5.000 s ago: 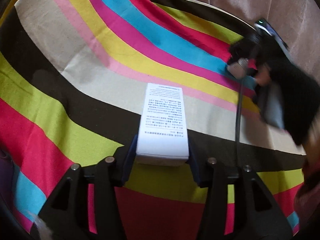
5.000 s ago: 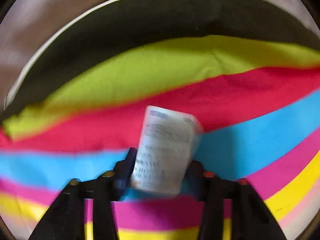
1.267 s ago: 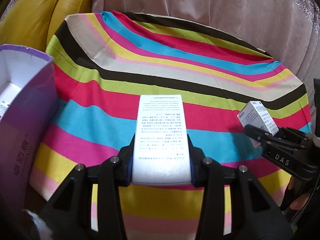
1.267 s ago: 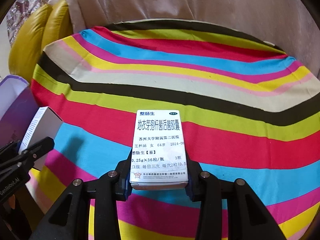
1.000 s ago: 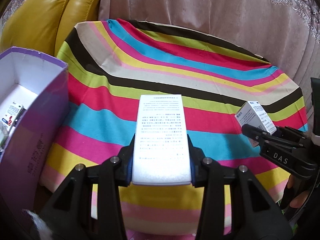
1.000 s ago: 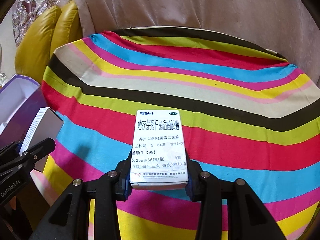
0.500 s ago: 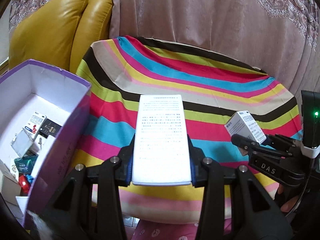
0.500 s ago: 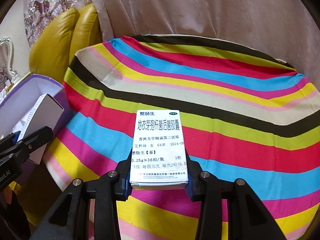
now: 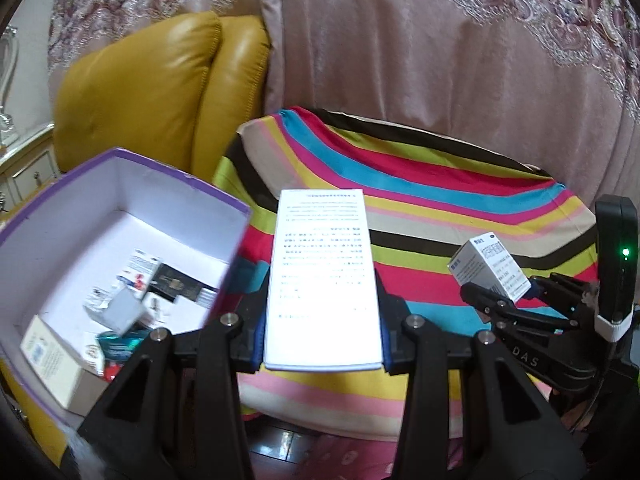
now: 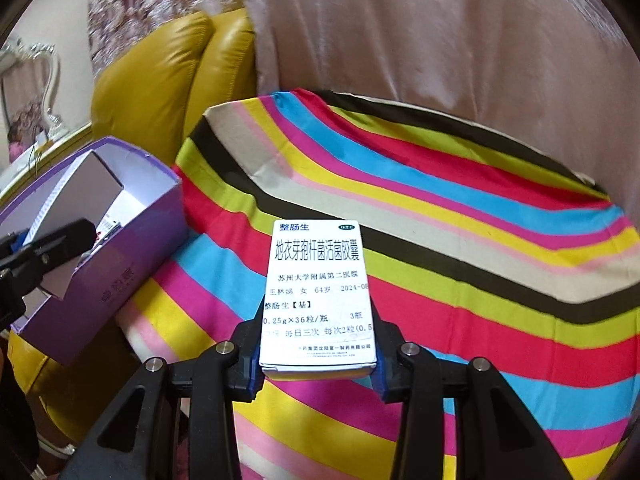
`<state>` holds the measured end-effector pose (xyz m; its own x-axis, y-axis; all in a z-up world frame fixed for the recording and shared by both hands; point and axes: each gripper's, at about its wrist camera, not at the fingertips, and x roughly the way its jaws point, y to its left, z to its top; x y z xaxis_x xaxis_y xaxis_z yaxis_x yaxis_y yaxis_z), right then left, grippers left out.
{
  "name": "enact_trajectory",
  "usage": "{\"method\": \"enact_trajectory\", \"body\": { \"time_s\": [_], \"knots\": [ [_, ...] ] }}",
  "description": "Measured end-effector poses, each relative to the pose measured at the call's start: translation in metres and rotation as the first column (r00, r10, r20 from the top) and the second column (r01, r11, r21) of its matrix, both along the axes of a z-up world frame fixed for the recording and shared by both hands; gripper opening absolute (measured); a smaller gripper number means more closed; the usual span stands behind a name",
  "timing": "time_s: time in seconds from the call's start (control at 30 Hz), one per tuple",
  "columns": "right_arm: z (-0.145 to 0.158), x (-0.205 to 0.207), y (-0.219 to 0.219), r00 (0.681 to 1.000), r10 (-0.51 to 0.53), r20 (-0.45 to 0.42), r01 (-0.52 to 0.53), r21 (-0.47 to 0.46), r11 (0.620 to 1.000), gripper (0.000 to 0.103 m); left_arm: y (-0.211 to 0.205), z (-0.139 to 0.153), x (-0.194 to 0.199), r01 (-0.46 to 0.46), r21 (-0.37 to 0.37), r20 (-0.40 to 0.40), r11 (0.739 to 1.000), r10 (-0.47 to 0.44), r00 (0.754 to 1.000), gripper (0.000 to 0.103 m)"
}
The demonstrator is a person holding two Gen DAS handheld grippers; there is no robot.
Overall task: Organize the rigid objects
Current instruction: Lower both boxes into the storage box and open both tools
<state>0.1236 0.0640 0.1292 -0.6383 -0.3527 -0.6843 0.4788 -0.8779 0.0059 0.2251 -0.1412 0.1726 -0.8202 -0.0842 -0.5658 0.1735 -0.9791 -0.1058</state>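
Observation:
My left gripper (image 9: 322,322) is shut on a white box with small print (image 9: 322,280), held in the air beside the purple box (image 9: 120,176). That purple box is open-topped, white inside, with several small packets on its floor. My right gripper (image 10: 316,356) is shut on a white medicine box with blue lettering (image 10: 318,296), above the striped cloth (image 10: 480,240). In the left wrist view the right gripper (image 9: 496,280) shows at the right with its medicine box (image 9: 490,266). In the right wrist view the left gripper (image 10: 48,240) shows at the left, over the purple box (image 10: 132,264).
A round table under the striped cloth (image 9: 440,208) fills the middle. A yellow leather armchair (image 9: 160,92) stands behind the purple box. A pink curtain (image 9: 440,60) hangs behind the table. Pale furniture (image 10: 32,92) is at the far left.
Both grippers have risen and drawn back from the table, still holding their boxes. The purple box has come into fuller view at the left, its inside now showing.

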Motion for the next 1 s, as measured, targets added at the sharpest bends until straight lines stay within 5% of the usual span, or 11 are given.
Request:
{"method": "enact_trajectory", "body": {
  "time_s": [0.43,0.83,0.9,0.93,1.0],
  "knots": [
    [0.033,0.018,-0.08,0.982,0.173,-0.072,-0.167,0.079,0.983,0.041,-0.075,0.01,0.032,-0.202,-0.051,0.008,0.978,0.203,0.979,0.045],
    [0.048,0.035,-0.214,0.887,0.461,-0.034,-0.46,0.046,0.887,0.042,-0.146,0.007,0.052,-0.384,-0.082,0.041,0.92,0.388,0.921,0.046],
    [0.048,0.035,-0.229,0.867,0.498,-0.026,-0.498,0.02,0.867,0.042,-0.15,0.012,0.055,-0.4,-0.109,0.03,0.91,0.405,0.914,0.057],
    [0.049,0.037,-0.235,0.862,0.506,-0.036,-0.506,0.012,0.862,0.042,-0.152,0.015,0.055,-0.411,-0.129,0.021,0.903,0.417,0.909,0.078],
    [0.05,0.038,-0.249,0.864,0.501,-0.051,-0.5,0.035,0.865,0.045,-0.157,0.023,0.06,-0.474,-0.17,0.001,0.864,0.481,0.877,0.093]
  ]
}}
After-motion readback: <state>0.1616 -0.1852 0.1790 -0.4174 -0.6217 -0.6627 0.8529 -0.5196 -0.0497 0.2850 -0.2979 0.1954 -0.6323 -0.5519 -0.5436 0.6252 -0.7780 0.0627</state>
